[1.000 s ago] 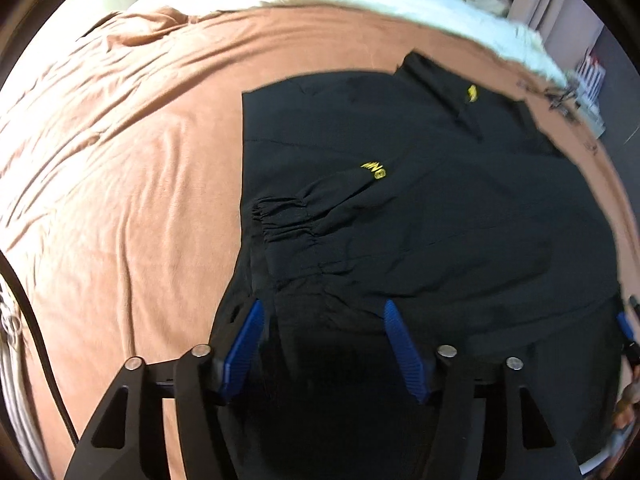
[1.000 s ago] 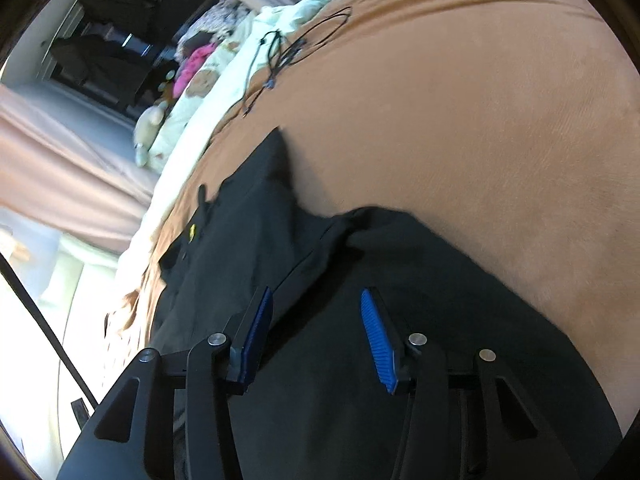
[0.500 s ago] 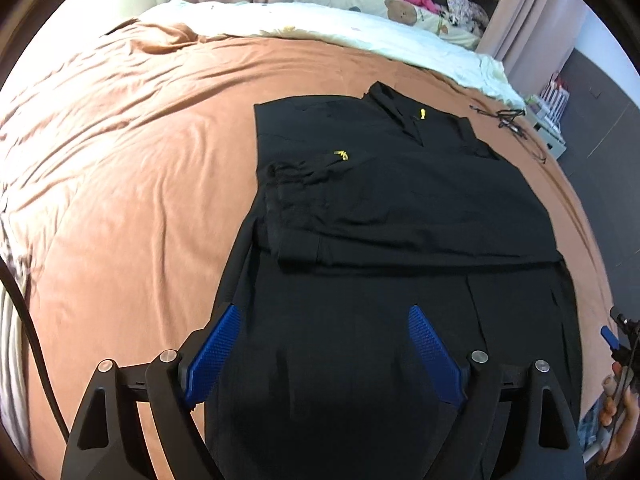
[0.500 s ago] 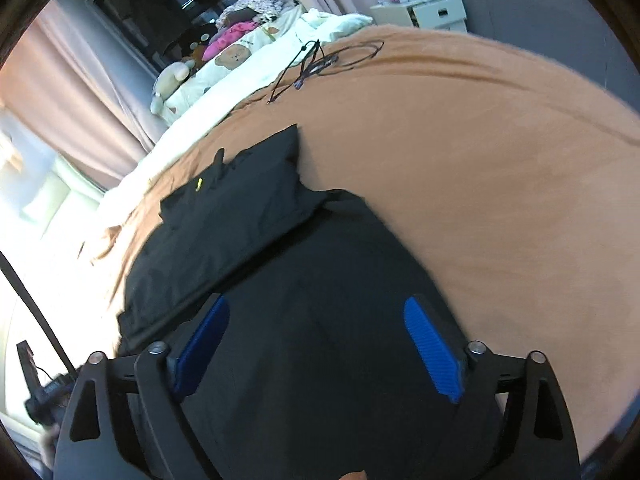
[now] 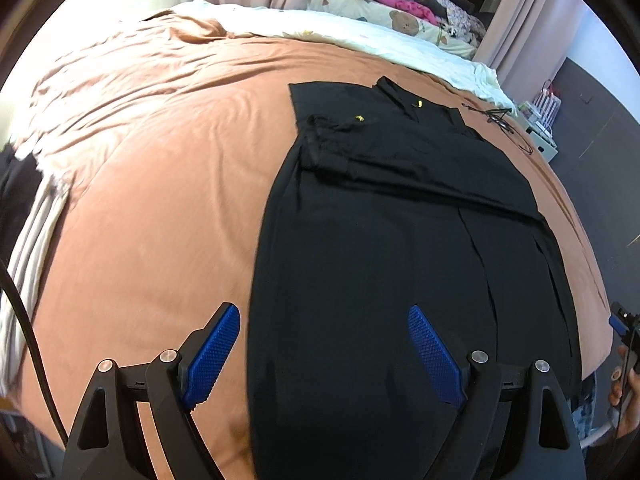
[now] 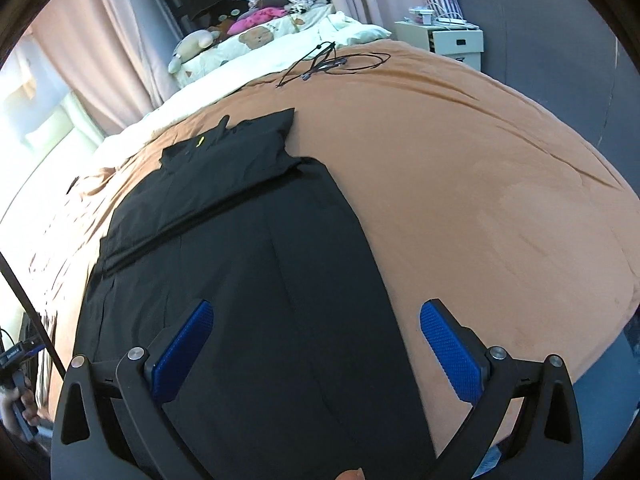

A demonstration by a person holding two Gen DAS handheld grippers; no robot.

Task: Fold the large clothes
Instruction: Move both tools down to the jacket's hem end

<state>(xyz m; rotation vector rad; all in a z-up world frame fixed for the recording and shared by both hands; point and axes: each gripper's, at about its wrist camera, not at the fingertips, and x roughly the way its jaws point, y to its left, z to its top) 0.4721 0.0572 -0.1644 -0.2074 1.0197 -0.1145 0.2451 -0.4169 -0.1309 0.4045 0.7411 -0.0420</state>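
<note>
Black garment [image 5: 380, 240] lies flat on bed [image 5: 160, 200], collar end farthest away.

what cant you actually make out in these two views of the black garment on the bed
- Near hem of the black garment: in both wrist views it runs off the bottom edge, behind the gripper bodies.
- Yellow marks near the collar: too small to read in either view.
- Layers under the folded sleeve: black on black, their edges barely show.
- Right gripper, its jaws opening with nothing between them: in the left view only a sliver shows at the right edge.
</note>
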